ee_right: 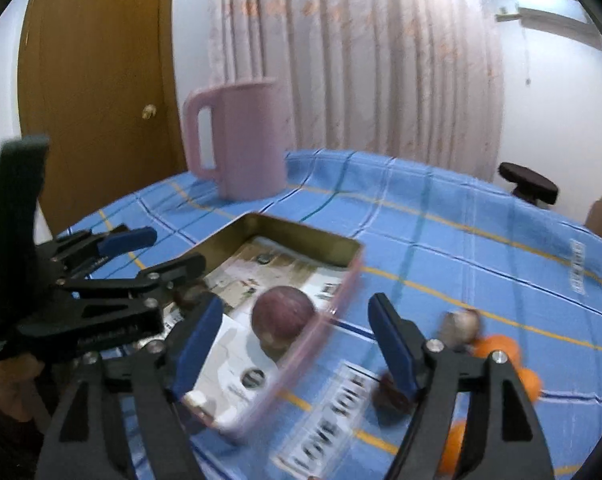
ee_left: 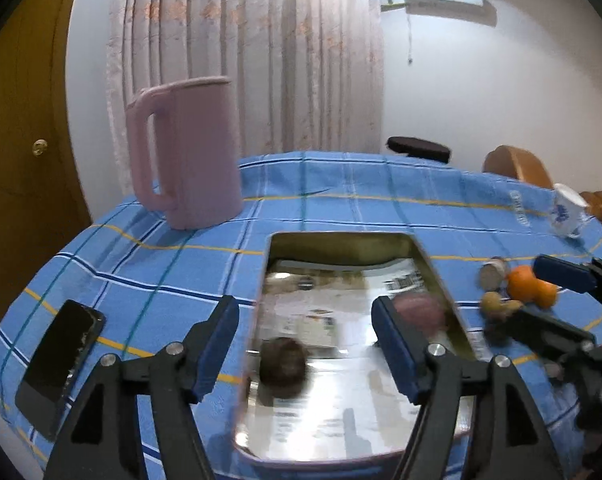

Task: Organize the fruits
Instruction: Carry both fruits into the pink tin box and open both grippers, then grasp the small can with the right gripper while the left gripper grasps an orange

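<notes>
A shiny metal tray (ee_left: 343, 240) with a pink rim sits on the blue checked tablecloth; it also shows in the right wrist view (ee_right: 301, 236). In it lie a dark round fruit (ee_left: 283, 364) and a reddish-purple fruit (ee_left: 419, 312), the latter large in the right wrist view (ee_right: 283, 314). My left gripper (ee_left: 305, 350) is open and empty over the tray. My right gripper (ee_right: 297, 344) is open and empty above the tray's right rim. Oranges (ee_left: 531, 286) and small brownish fruits (ee_left: 491, 300) lie on the cloth right of the tray, seen also in the right wrist view (ee_right: 497, 346).
A tall pink jug (ee_left: 185, 152) stands at the back left. A black phone (ee_left: 61, 364) lies at the front left edge. A white and blue cup (ee_left: 567, 210) stands at the far right. A door, curtain and a dark stool (ee_left: 419, 148) are behind the table.
</notes>
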Demonstrator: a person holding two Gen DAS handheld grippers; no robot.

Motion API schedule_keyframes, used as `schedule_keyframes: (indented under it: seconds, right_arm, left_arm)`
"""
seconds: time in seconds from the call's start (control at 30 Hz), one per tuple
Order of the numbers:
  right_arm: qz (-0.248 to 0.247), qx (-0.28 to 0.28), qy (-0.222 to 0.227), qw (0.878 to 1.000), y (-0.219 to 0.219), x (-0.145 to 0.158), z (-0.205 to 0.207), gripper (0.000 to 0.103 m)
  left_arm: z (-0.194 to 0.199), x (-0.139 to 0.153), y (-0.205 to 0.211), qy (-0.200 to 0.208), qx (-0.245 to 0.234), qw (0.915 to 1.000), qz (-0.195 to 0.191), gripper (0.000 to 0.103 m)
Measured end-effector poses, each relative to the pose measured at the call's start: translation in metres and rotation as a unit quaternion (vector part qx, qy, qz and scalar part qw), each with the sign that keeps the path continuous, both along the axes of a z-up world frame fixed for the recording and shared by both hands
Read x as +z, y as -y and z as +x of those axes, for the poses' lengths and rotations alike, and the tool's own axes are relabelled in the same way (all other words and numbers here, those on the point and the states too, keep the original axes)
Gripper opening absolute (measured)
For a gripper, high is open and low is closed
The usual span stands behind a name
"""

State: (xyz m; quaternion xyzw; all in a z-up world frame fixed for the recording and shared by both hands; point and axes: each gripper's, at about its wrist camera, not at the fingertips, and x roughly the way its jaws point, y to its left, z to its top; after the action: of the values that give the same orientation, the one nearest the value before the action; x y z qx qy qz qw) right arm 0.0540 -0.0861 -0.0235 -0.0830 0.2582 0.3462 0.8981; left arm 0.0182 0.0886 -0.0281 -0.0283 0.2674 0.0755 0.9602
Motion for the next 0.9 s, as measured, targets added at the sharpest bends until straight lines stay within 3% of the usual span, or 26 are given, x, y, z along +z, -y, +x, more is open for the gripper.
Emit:
schedule_keyframes:
  seconds: [0.07,0.17,0.37,0.57,0.63,0.77,0.9]
  right_arm:
    - [-0.019,-0.033,0.009,0.999,0.029,-0.001,-0.008,0.078]
    - [-0.034,-0.065,-0.012,0.997,0.064,-0.01,-0.014,0.078]
    - [-0.053,-0.081,-0.048,0.994,0.091,-0.032,-0.018,0.076]
    - [-0.075,-0.07,-0.078,0.992,0.086,-0.05,-0.009,0.061]
    - [-0.082,-0.066,-0.081,0.991,0.084,-0.053,-0.008,0.044]
    - [-0.062,-0.064,-0.075,0.993,0.094,-0.049,-0.011,0.044]
    - [-0.027,-0.109,-0.06,0.992,0.117,-0.04,-0.008,0.044]
  left_arm:
    - [-0.004,0.001,0.013,0.003,-0.016,0.9999,-0.002,0.07]
    - [-0.004,-0.001,0.033,0.001,-0.039,0.9992,-0.011,0.07]
    - [-0.002,-0.007,0.07,-0.014,-0.075,0.997,-0.011,0.07]
    - [0.0,-0.01,0.083,-0.019,-0.084,0.9962,-0.01,0.07]
    - [0.001,-0.009,0.086,-0.019,-0.088,0.9959,-0.013,0.07]
    - [0.003,-0.006,0.094,-0.014,-0.095,0.9953,-0.013,0.07]
    - [0.008,-0.005,0.113,-0.014,-0.112,0.9935,-0.015,0.07]
